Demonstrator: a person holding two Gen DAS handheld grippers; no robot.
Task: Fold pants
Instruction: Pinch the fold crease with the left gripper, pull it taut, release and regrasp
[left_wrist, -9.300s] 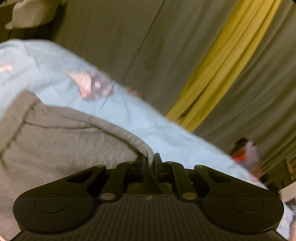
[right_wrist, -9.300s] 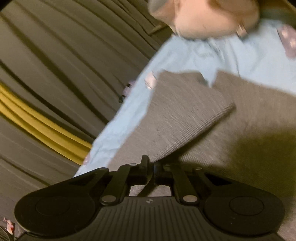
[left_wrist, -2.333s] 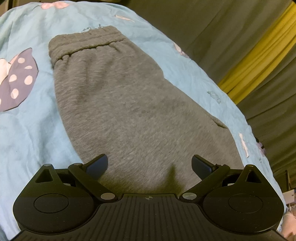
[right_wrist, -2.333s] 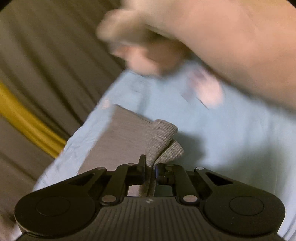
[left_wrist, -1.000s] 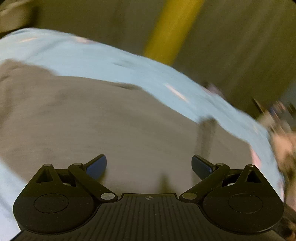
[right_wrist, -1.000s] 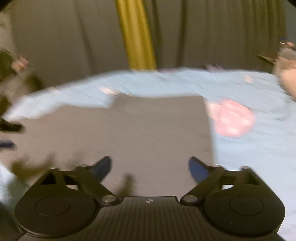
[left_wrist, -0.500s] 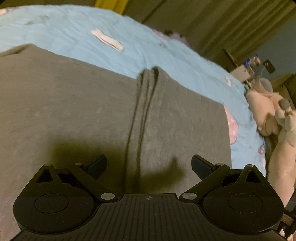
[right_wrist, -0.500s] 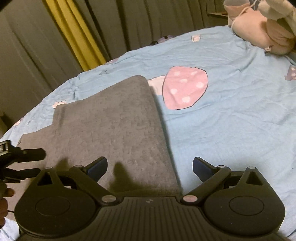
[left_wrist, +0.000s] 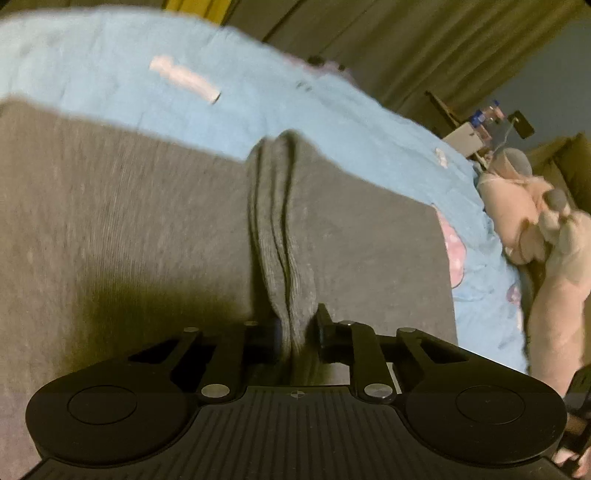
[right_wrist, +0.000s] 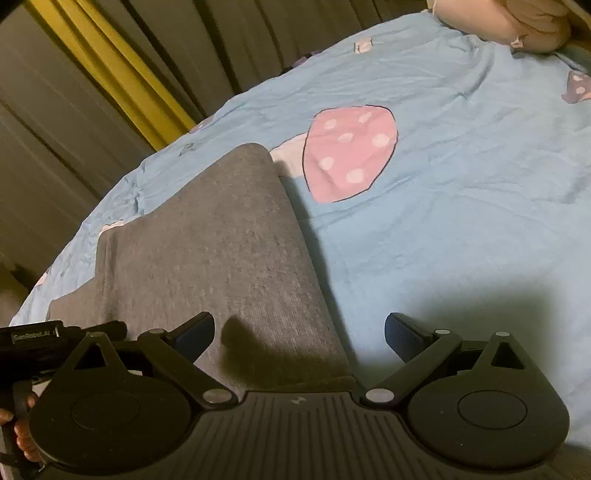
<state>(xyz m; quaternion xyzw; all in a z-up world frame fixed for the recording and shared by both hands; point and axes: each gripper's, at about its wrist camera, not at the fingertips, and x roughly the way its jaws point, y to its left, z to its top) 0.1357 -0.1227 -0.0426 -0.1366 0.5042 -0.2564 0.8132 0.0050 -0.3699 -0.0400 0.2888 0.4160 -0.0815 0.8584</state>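
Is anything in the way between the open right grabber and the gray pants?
No, nothing visible. The right gripper hangs open right over the edge of the pants on the blue sheet. The left gripper is closing on a ridge of the cloth.

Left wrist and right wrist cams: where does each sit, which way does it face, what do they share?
Left wrist: on the left tool, angled down at the grey pants; jaws closing, pinching a ridge of cloth.
Right wrist: on the right tool, angled down at the pants' edge and mushroom bedsheet; jaws wide, a hand at lower left.
Shared: pants, bedsheet, plush toy, curtain.
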